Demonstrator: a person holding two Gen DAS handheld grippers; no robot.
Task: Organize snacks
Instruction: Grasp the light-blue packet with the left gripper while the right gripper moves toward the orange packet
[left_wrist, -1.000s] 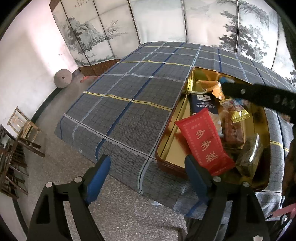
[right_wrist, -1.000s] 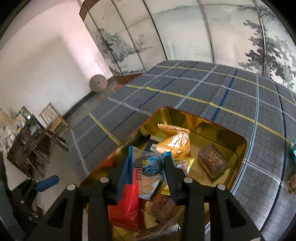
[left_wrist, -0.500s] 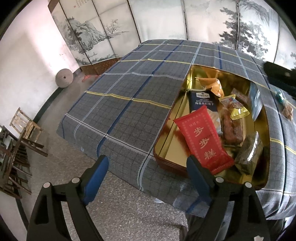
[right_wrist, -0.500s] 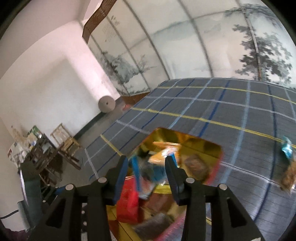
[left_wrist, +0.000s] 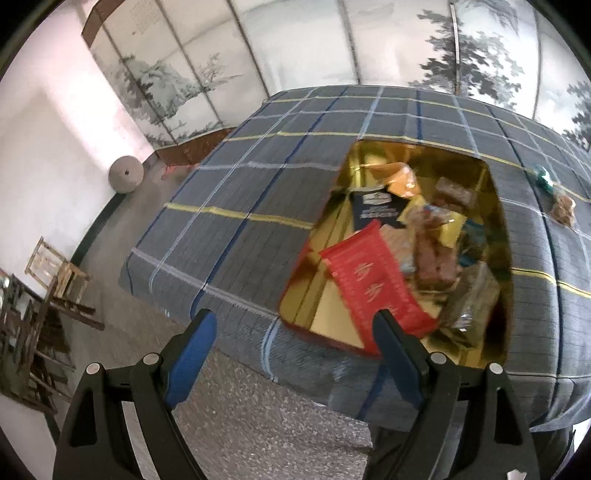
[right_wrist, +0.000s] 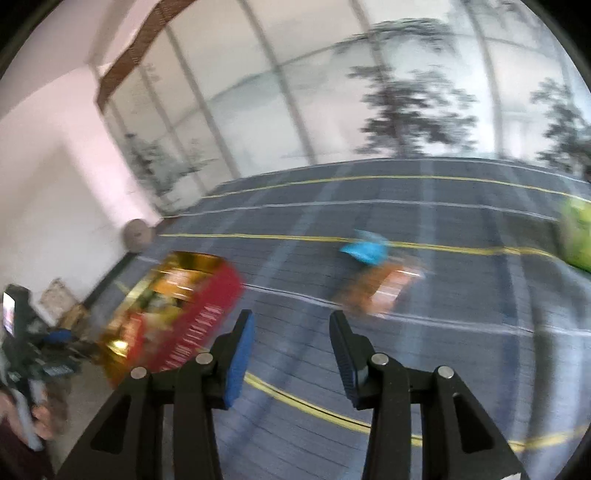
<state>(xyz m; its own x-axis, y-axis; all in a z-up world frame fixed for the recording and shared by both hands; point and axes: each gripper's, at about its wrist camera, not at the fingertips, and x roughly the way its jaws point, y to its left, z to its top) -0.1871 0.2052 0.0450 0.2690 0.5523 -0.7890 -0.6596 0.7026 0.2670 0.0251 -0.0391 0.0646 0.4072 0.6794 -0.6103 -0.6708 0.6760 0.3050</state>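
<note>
A gold tin with a red outer wall (left_wrist: 325, 314) sits on the plaid tablecloth (left_wrist: 258, 192) and holds several snack packs, with a red packet (left_wrist: 369, 284) on top. My left gripper (left_wrist: 291, 336) is open and empty, off the table's near edge beside the tin. My right gripper (right_wrist: 291, 332) is open and empty above the cloth, right of the tin (right_wrist: 192, 310). A blue-wrapped snack (right_wrist: 365, 251) and an orange-brown snack (right_wrist: 373, 288) lie on the cloth ahead of it, blurred. They also show in the left wrist view, green-blue (left_wrist: 545, 177) and brown (left_wrist: 563, 210).
A lime-green object (right_wrist: 578, 236) sits at the right edge of the cloth. A painted folding screen (left_wrist: 332, 55) stands behind the table. A round stone (left_wrist: 125, 173) and wooden chairs (left_wrist: 59, 273) stand on the floor at the left.
My right gripper has opened, let go of the blue-labelled pack into the tin, and swung right toward the loose snacks. My left gripper has tilted slightly and stays open.
</note>
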